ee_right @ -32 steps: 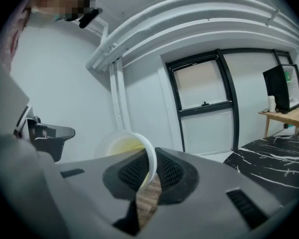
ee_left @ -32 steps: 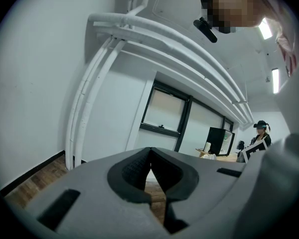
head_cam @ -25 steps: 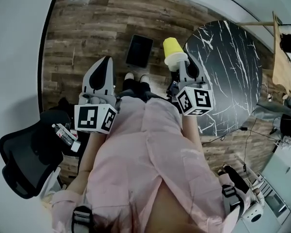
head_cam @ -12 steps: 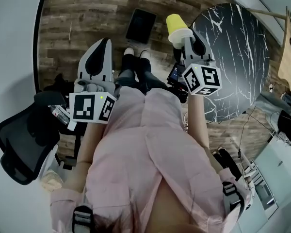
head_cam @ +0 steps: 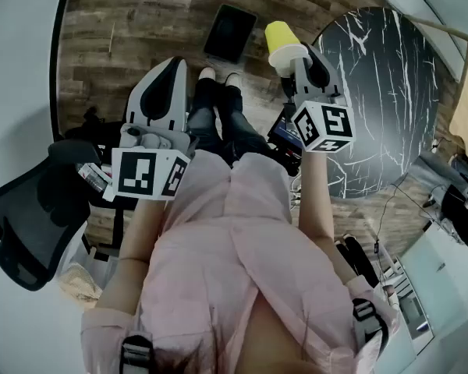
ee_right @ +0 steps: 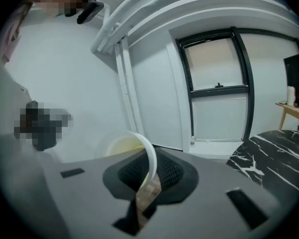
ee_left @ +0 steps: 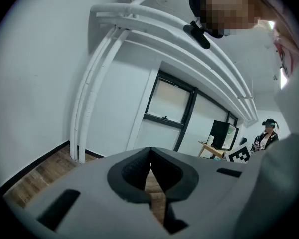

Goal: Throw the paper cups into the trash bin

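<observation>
Your right gripper (head_cam: 298, 59) is clamped on the rim of 1 yellow paper cup (head_cam: 278, 36), holding it above the wooden floor (head_cam: 125, 22), between the black marble table (head_cam: 390, 92) and the black rectangular bin (head_cam: 230, 31). Your left gripper (head_cam: 170, 65) has its jaws pressed together on nothing.

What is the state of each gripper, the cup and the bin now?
Paper cup: held by its rim, above the floor.
Right gripper: jaws shut on the cup's rim.
Left gripper: jaws shut, nothing between them.
Trash bin: standing on the floor, apart from the cup.
</observation>
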A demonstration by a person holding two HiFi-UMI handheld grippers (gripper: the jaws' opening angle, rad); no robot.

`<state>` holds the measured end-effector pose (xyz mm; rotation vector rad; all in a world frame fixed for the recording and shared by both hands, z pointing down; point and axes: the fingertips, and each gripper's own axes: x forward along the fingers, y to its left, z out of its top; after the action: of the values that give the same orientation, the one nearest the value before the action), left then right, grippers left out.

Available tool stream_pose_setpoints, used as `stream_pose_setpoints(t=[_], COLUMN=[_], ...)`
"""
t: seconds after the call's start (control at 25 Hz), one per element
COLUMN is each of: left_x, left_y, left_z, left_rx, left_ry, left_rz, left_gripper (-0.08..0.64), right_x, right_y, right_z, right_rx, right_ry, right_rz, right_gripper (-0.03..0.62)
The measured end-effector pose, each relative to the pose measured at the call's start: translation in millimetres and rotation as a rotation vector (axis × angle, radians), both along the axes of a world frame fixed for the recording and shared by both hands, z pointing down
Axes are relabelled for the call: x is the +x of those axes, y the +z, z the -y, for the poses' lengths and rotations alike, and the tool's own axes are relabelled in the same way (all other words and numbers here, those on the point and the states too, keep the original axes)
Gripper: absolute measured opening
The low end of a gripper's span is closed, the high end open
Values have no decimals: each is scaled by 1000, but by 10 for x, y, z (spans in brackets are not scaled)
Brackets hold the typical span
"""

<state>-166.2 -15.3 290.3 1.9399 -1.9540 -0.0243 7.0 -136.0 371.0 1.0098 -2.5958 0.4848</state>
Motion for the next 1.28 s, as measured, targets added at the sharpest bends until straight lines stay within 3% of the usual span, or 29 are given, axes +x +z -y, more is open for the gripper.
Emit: stream_pose_setpoints(t=[0.2,0.52,0.68,0.84,1.12,1.28], left_x=[72,61,10,-25,-44,-38], left_y=[71,253,283,281,286,299], left_z=[78,89,96,55,-8,0], left_rx=[6,-10,-13,-15,-29,-36], left_ry=[37,34,27,22,27,43], left_rz=[31,-11,-15,-15,-11,-12], left_gripper=[15,15,15,15,15,15], right_x=[-74,-142,-143,-6,363,369], right_y=[208,499,567,576,636,729], right_z=[-26,-39,56,103,136,137], right_rx=[-20,-56,-50,-34,-19,-19], right_ry=[-7,-12,-62,-116,-130,-184], right_rz=[-33,-74,-103,-159,-230,-229], right_gripper=[48,47,48,48,46,48])
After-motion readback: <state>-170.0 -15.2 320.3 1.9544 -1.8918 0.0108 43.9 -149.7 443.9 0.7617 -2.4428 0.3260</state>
